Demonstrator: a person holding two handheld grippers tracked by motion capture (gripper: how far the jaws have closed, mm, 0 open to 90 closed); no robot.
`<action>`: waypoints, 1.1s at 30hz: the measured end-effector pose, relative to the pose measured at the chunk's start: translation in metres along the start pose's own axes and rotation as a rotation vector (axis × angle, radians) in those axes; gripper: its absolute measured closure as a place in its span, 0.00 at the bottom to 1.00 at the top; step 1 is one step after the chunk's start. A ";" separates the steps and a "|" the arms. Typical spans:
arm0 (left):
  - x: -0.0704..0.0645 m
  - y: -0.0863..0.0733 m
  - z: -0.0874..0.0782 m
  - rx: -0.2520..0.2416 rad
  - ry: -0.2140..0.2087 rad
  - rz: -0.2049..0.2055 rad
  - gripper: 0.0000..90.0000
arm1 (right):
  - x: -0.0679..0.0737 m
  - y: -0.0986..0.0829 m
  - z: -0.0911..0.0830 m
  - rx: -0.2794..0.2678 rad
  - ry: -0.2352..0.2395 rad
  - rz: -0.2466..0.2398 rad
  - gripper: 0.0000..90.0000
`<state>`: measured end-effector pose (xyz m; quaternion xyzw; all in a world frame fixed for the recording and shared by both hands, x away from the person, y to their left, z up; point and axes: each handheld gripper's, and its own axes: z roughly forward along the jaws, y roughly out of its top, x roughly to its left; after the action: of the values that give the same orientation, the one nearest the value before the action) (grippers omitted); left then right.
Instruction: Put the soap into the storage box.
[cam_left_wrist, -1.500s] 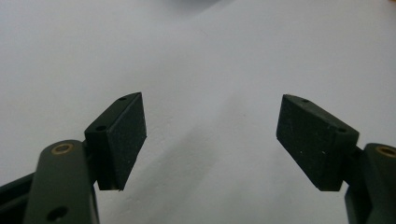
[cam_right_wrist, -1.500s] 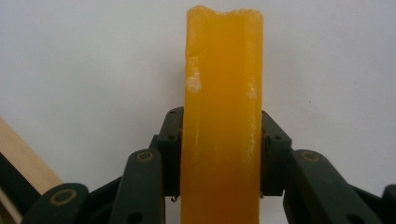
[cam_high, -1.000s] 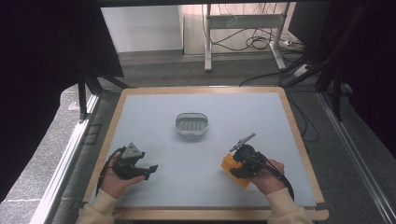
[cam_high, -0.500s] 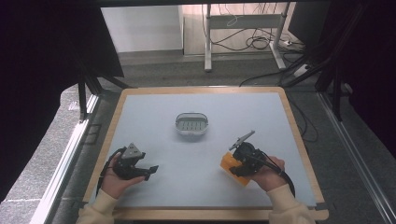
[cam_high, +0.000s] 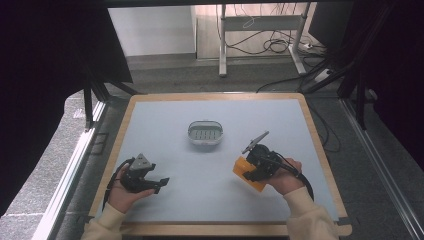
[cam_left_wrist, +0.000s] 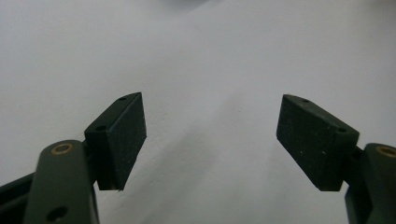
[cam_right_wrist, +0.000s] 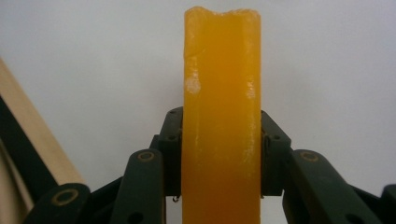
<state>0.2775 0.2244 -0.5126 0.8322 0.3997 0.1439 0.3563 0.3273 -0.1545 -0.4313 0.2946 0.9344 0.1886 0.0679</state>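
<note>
Pinching orange block (cam_right_wrist: 222, 116): right claw (cam_right_wrist: 222, 154) | left claw (cam_left_wrist: 210, 140): spread | labels: unreadable

We wear cream-coloured long sleeves (cam_high: 307, 217) that reach to the wrists. Our left tongs (cam_high: 161, 182) are black, topped by a grey three-cornered plate (cam_high: 142, 161), and a black cable (cam_high: 112, 182) loops from them. Our right tongs (cam_high: 246, 171) are black too, with a grey plate standing above them and a black cable curving round the wrist. Up close, the rectangular pads (cam_left_wrist: 126, 135) are matt black with small screw holes, carried on dark green links with brass-coloured rivets (cam_right_wrist: 145, 156).
</note>
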 end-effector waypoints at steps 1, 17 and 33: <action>0.000 0.000 0.000 0.000 0.000 0.000 0.27 | 0.001 0.001 0.001 0.001 -0.001 -0.010 0.68; 0.000 0.000 0.000 0.002 -0.003 0.000 0.27 | -0.004 0.022 0.012 0.001 0.029 -0.052 0.68; -0.001 -0.001 0.000 0.000 -0.002 -0.003 0.27 | -0.008 0.041 0.010 -0.028 0.028 -0.106 0.68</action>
<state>0.2769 0.2241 -0.5130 0.8317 0.4008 0.1425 0.3570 0.3578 -0.1247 -0.4238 0.2411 0.9468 0.2018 0.0688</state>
